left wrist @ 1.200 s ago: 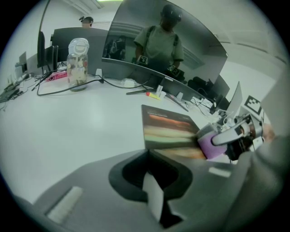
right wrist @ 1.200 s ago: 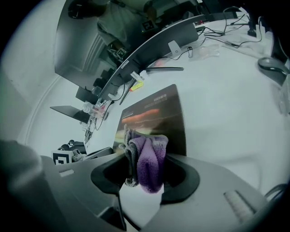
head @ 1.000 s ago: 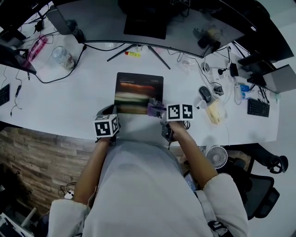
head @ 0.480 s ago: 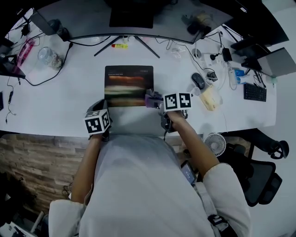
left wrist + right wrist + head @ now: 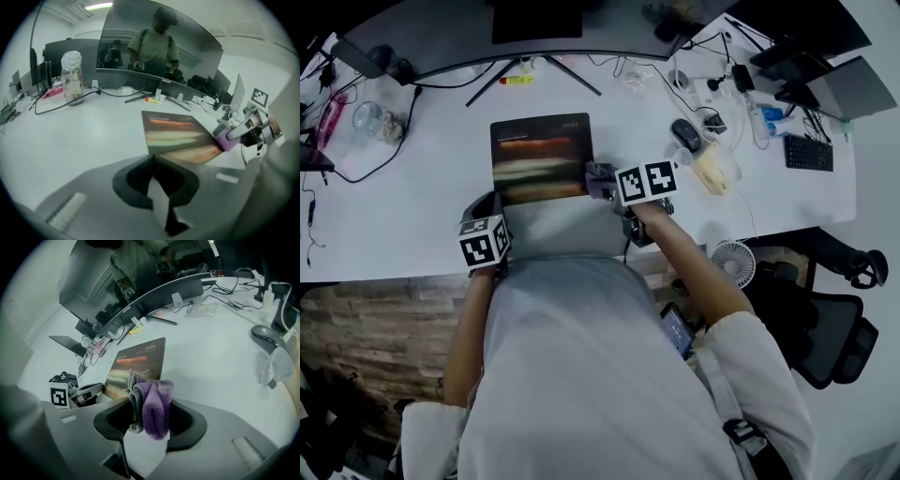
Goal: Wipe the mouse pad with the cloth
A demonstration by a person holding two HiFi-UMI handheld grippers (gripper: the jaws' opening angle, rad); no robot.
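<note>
White desk (image 5: pixel 403 216), mouse pad (image 5: pixel 540 157) laid flat. Purple cloth (image 5: pixel 157 416) is clamped in the right gripper (image 5: pixel 149 394) at the pad's near right corner. The left gripper (image 5: pixel 152 161) is closed on nothing. Wiping is judged in hand; a pressed sweep across the pad is called for next.

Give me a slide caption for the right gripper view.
Right gripper shut on a purple-and-grey cloth, the dark mouse pad just ahead on the white desk before a curved monitor.

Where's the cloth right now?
The cloth is pinched between the fingers of the right gripper. In the head view it sits at the near right corner of the mouse pad.
</note>
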